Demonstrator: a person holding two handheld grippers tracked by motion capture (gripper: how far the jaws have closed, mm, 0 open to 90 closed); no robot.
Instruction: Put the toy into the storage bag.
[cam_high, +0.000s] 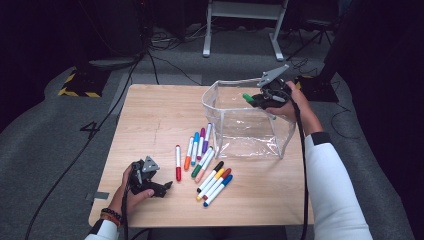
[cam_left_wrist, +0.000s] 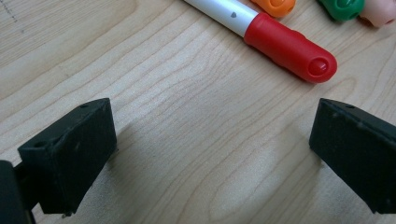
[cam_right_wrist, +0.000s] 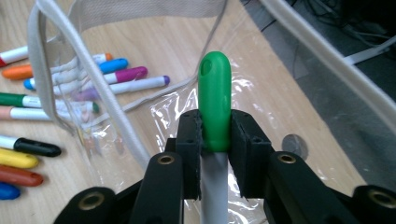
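Above the far right part of the wooden table, the person's right hand holds the right gripper over the open top of a clear plastic pouch, its jaws pointing toward the table's left side. Those jaws are clamped on a green-capped marker, gripping it where the cap meets the pale barrel, so the cap sticks out beyond the jaw tips, above the pouch's opening. Near the front left corner, the left hand rests at the table with the left gripper low over the wood, jaws spread wide with bare wood between them. A red-capped marker lies just beyond those jaws, not touching either one. More markers lie loose on the table between the two grippers: orange, blue, purple and green ones in a fan beside the pouch, and a second cluster with black, yellow, red and blue caps nearer the front edge.
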